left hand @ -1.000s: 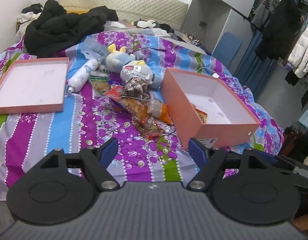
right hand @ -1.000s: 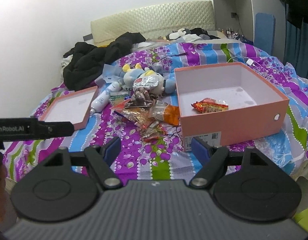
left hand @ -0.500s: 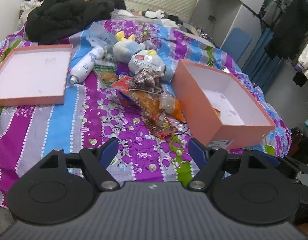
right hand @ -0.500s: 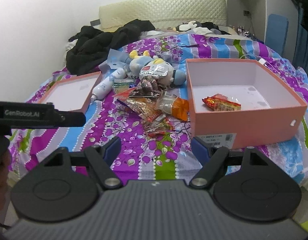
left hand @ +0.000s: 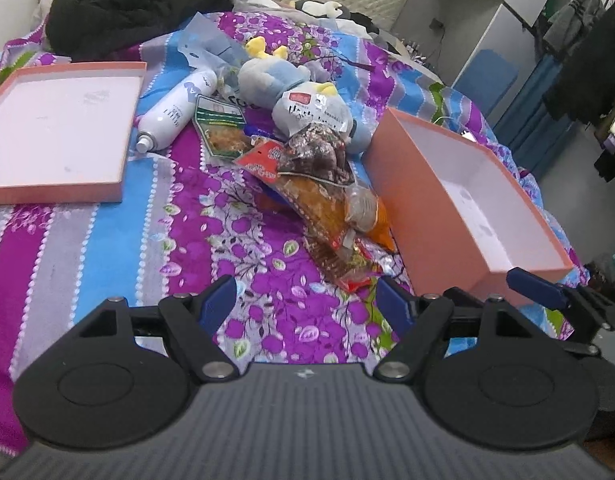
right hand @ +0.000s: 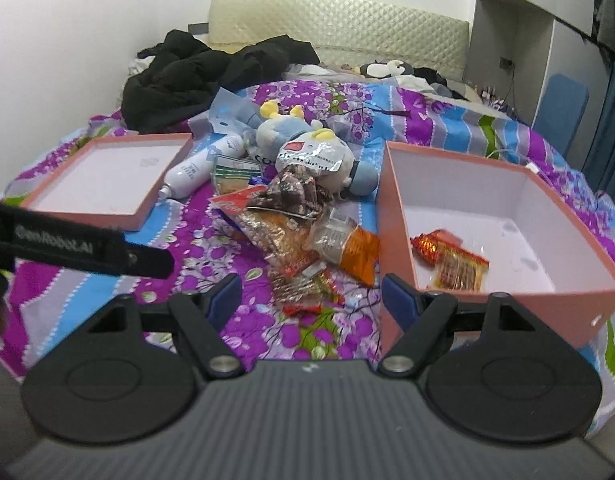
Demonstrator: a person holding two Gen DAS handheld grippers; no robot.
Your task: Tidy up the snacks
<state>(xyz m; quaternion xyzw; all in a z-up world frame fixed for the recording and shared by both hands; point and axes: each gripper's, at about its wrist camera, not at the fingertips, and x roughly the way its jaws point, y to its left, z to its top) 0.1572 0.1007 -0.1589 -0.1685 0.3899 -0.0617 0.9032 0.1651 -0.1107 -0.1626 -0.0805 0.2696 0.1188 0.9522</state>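
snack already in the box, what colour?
Red-orange packet, seen best in the right wrist view.

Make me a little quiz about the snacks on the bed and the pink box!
1. True or false: the pink box already holds a red snack packet.
2. Which lies nearest the right claw? A: white bottle B: small red packets C: plush toy
3. Fill in: the box lid lies open side ____.

Key: 1 true. 2 B. 3 up. Both claws, the left claw too, are open and hold nothing.
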